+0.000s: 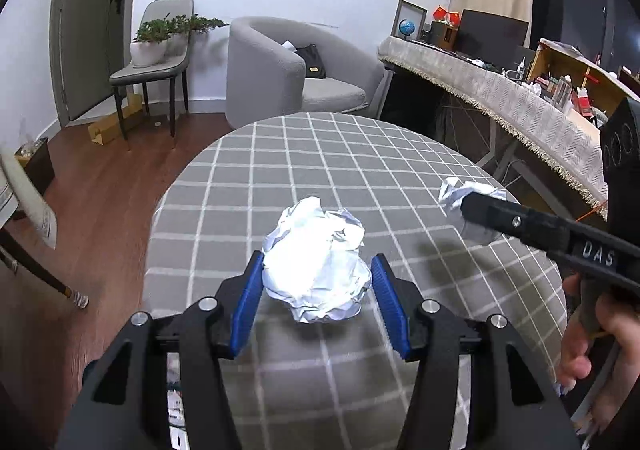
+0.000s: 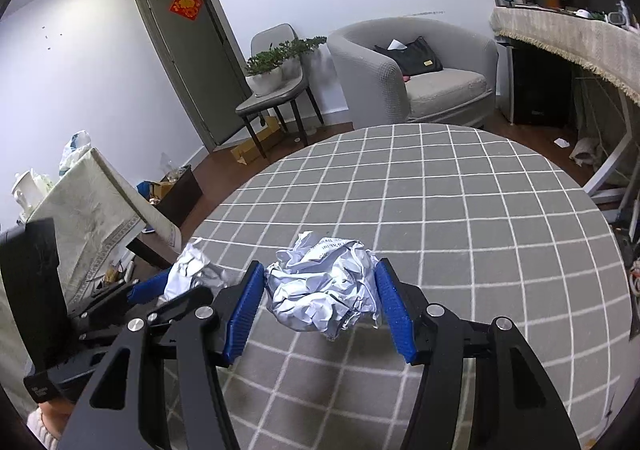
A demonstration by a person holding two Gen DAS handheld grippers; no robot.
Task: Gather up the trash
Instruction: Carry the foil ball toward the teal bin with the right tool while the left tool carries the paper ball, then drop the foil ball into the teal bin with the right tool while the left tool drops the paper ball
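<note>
1. The left claw (image 1: 317,282) has two blue ribbed pads on black angular arms with round silver bolts. The pads stand on either side of a crumpled ball of white paper (image 1: 316,262), pressed against its flanks, so the claw is clamped on that ball.
2. This ball is glossy and bright, with sharp creases and folded ridges. It hangs a little above the table (image 1: 256,178), with its shadow on the cloth beneath.
3. The right claw (image 2: 320,292) has the same build: ribbed blue pads, matte black arms, silver bolts. It is closed against a second paper wad (image 2: 324,290), which is greyer, tightly wrinkled and shows faint printed lines on one fold.
4. From the left view the right claw appears as a long black bar gripping that wad near the table's right edge. A bare hand (image 1: 592,342) holds its handle.
5. From the right view the first ball shows at the left, between the other claw's blue pads.
6. The two wads are near each other but apart.
7. The table is round, covered with a soft grey cloth crossed by thin white grid lines.
8. Beyond it stand a rounded grey fabric armchair (image 2: 416,70) with a black bag (image 2: 416,56) on its seat, and a grey chair (image 1: 156,62) carrying potted green plants (image 1: 160,34) in white bowls.
</note>
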